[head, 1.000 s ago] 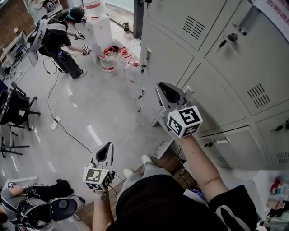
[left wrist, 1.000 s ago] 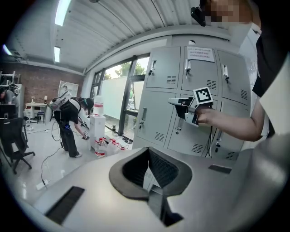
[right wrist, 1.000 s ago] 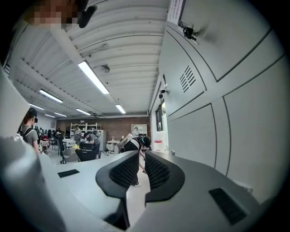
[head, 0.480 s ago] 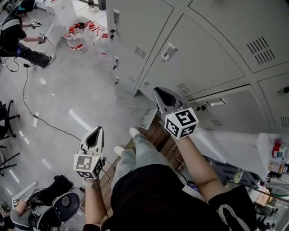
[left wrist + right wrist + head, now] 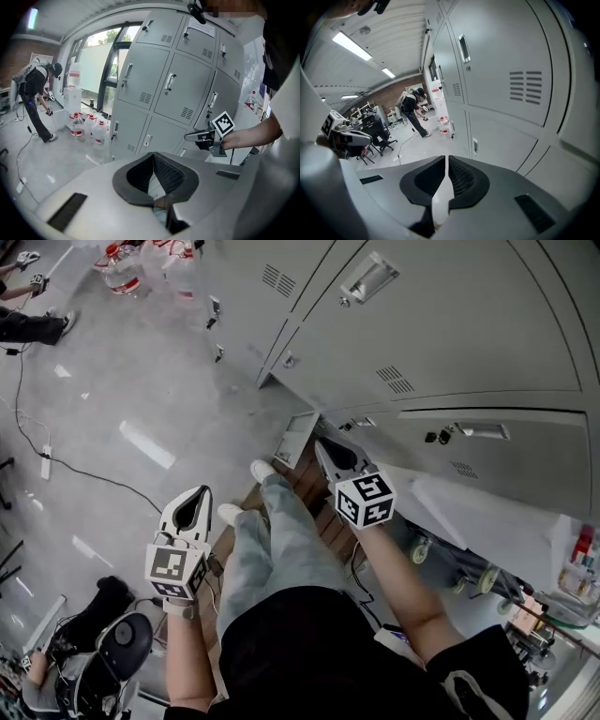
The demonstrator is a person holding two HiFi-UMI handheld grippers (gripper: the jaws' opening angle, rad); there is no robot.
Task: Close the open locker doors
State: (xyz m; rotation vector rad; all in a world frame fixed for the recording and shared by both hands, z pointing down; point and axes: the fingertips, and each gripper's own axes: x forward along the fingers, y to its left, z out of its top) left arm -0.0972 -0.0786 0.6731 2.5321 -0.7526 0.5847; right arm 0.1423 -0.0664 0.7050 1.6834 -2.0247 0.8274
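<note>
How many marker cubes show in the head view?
2. The left cube sits on the left tool, lower left; the right cube on the right tool, near the lockers. None seems hidden.

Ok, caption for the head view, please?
Person facing grey metal lockers, left gripper and right gripper held low, jaws shut on nothing.

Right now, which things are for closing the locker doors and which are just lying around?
For the job:
- tall grey metal lockers
- small grey locker door, ajar near the floor

Just lying about:
- clear plastic water bottles with red caps
- thin black cable on the floor
- white power strip
</note>
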